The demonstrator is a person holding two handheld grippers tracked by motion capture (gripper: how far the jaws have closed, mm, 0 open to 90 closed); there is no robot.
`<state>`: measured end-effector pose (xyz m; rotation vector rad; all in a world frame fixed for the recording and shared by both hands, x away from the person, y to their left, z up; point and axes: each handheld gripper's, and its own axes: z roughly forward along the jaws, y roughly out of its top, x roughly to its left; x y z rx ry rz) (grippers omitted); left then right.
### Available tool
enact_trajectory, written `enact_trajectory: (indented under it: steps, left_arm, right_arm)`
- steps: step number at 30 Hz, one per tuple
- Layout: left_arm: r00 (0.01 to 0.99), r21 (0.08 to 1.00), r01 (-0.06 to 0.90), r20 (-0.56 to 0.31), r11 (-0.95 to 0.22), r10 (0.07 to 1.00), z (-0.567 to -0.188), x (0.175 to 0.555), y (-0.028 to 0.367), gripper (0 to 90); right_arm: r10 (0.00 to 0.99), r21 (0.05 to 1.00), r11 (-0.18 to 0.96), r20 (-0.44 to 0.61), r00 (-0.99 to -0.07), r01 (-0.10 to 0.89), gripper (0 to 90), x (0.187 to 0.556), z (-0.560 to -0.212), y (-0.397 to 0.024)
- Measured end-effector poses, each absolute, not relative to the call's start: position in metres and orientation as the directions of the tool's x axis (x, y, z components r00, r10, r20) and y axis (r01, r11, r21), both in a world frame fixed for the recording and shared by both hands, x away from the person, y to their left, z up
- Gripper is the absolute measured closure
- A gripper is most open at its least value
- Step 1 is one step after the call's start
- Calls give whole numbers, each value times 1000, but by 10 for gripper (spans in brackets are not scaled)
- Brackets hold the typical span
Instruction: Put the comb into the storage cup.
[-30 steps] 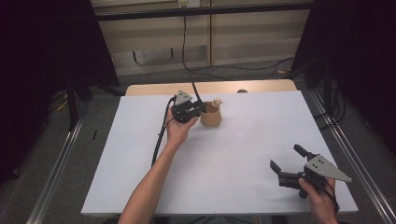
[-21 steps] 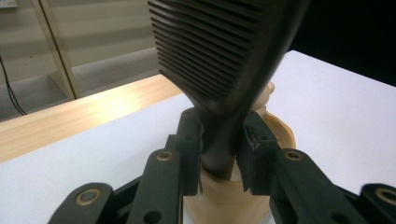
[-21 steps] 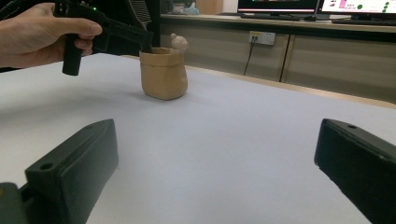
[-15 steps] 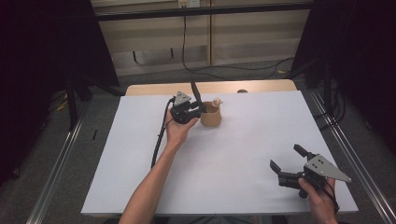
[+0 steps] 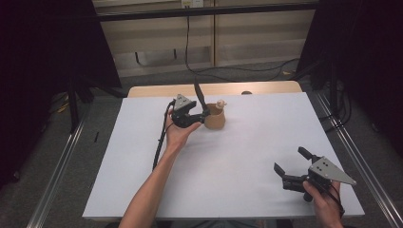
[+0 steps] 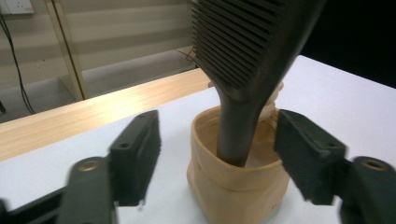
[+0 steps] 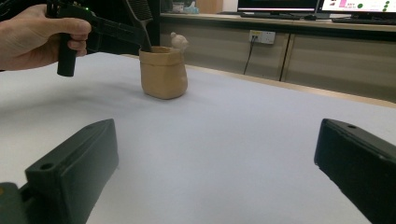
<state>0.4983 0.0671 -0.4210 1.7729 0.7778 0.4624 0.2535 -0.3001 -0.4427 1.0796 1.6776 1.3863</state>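
The left gripper has just been opening; its jaws now stand apart, flanking the tan pot near the table's far edge. A black comb stands inside the pot. The right gripper rests open near the table's near right corner.

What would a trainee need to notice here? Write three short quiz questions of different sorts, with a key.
1. True or false: the comb lies flat on the table.
2. What stands handle-down in the tan pot?
3. The left hand-held gripper has its jaws: A) clamped on the comb, B) apart either side of the pot, C) closed on the pot's rim.

Key: 1 false, since it stands upright in the pot. 2 the comb. 3 B; they have just been opening, off the comb.
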Motion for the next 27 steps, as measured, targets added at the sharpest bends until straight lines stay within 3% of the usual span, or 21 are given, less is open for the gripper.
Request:
enact_trajectory:
  steps: [4, 11, 13, 27]
  left_arm:
    - [710, 945, 279, -83, -171, 699, -419, 496, 68, 178]
    - [718, 953, 271, -108, -133, 688, -413, 493, 70, 71]
    - [718, 953, 283, -133, -112, 683, -414, 492, 71, 57]
    - [726, 973, 208, -82, -103, 683, -403, 476, 89, 31]
  right_arm:
    - [911, 983, 83, -8, -412, 166, 0, 254, -443, -300]
    - [911, 982, 80, -3, -412, 170, 0, 256, -444, -301]
    - [914, 982, 75, 1, -406, 172, 0, 257, -445, -302]
    - [915, 982, 67, 9, -403, 174, 0, 259, -446, -305]
